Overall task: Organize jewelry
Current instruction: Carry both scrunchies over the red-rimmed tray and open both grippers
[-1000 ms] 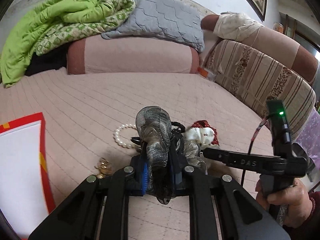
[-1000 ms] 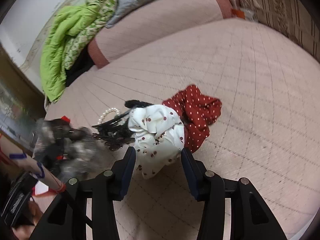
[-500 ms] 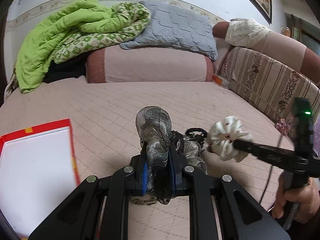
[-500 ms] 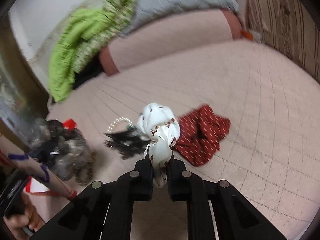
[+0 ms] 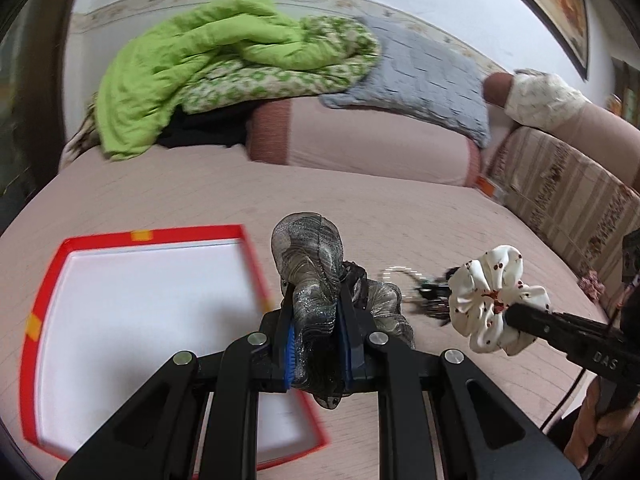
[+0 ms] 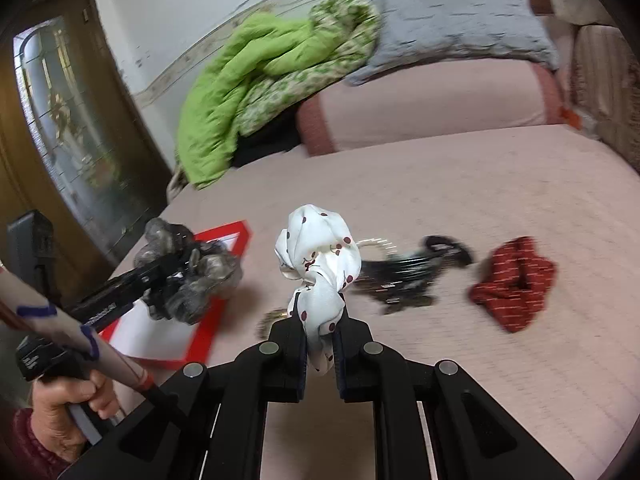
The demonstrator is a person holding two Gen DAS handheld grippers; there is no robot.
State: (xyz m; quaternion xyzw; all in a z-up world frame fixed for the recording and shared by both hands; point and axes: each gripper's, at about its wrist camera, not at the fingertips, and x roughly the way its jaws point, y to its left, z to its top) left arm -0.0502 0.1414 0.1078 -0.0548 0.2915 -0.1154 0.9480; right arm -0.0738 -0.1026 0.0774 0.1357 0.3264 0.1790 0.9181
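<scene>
Gripping the silver scrunchie [image 5: 308, 256], left gripper [image 5: 316, 344] sits nearest the red box [image 5: 44, 280] at its 9 o'clock; right gripper [image 6: 320, 344] clamps the white scrunchie [image 6: 320, 248], box at 10 o'clock

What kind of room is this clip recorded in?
Most likely a bedroom in a home. The work surface is a bed with a pink quilted cover, a rumpled green blanket and a grey pillow lie at its head, and a wooden door stands at the side.
</scene>
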